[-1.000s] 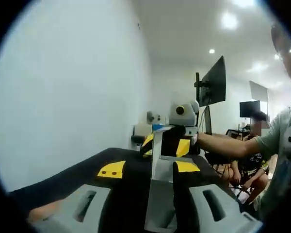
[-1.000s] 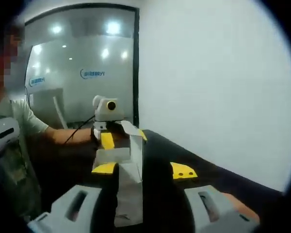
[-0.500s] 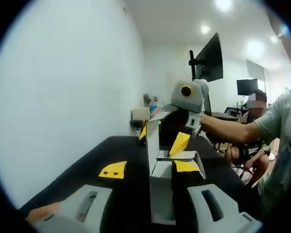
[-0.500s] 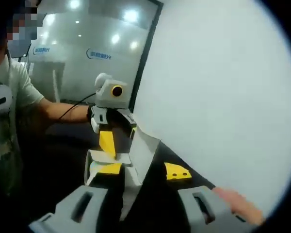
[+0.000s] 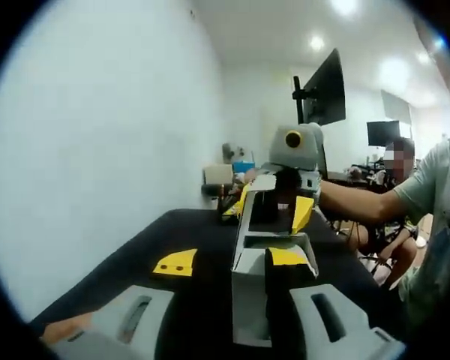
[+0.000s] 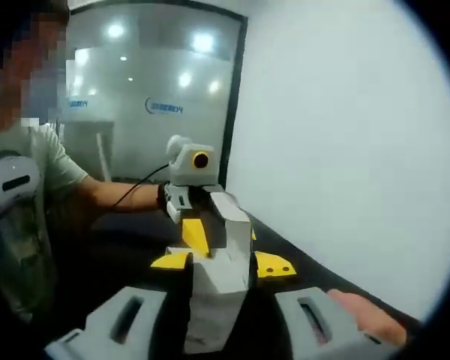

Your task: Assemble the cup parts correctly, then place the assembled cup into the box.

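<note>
A white carton box (image 5: 249, 292) with loose top flaps rises between my left gripper (image 5: 232, 259)'s black jaws, which have yellow tips. Its wall stands apart from the left jaw, and the right jaw overlaps its front. The right gripper (image 5: 274, 208) faces me from behind, its yellow tips on either side of the box's far top, a flap folded between them. In the right gripper view the same box (image 6: 219, 289) sits snugly between my right gripper (image 6: 221, 262)'s jaws. The left gripper (image 6: 223, 235) straddles its far end. No cup part is visible.
A white wall (image 5: 112, 135) runs close along one side. The person's arm (image 5: 360, 206) and body (image 6: 19, 217) are behind the grippers, with a finger (image 6: 367, 311) by the right jaw. A monitor on a stand (image 5: 322, 94), seated people and a glass partition (image 6: 142, 112) are further back.
The box has turned upright and squarer to both views. Its tilted flap has come down over the top. The opposite gripper's tips have moved closer around the far end.
</note>
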{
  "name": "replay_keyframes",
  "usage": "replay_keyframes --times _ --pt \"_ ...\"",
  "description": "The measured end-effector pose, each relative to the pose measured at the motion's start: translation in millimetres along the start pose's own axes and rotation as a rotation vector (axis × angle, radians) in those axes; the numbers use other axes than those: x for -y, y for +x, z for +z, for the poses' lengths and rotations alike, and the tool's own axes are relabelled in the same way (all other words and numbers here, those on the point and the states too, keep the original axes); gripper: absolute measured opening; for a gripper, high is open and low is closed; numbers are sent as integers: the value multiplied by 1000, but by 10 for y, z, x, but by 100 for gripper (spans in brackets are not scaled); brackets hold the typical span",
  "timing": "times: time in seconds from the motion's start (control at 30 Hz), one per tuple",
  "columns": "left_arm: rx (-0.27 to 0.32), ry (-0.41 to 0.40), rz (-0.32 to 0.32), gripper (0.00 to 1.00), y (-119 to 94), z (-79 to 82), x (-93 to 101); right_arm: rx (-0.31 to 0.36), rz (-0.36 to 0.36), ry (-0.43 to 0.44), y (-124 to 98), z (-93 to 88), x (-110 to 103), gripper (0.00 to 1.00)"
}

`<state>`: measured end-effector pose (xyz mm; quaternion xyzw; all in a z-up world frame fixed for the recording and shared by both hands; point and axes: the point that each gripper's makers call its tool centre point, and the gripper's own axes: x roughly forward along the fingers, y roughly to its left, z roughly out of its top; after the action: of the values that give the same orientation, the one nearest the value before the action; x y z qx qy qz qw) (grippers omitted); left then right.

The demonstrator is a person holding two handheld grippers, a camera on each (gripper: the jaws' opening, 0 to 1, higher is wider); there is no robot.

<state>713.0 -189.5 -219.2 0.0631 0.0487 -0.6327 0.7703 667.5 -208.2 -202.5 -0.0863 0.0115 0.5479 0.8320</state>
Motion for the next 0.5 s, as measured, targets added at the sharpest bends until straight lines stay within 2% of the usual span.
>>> replay_keyframes --times 0.13,0.23,0.33,0.43,0.47,0.5 --pt "10 -12 -1 31 -5 -8 -12 44 18 28 -25 54 -29 28" --pt "16 -25 -3 31 -1 -10 -16 49 20 46 -14 34 -5 26" --pt "17 -31 -2 30 7 -10 -19 13 -32 4 0 -30 105 19" --pt "15 -29 2 29 19 -7 -24 -102 -49 -67 32 -224 125 17" --pt "14 -29 3 28 23 -6 -26 -43 -44 -49 60 -114 105 16" --pt "14 -28 -2 28 28 -9 -16 -64 -47 -65 57 -125 98 17"
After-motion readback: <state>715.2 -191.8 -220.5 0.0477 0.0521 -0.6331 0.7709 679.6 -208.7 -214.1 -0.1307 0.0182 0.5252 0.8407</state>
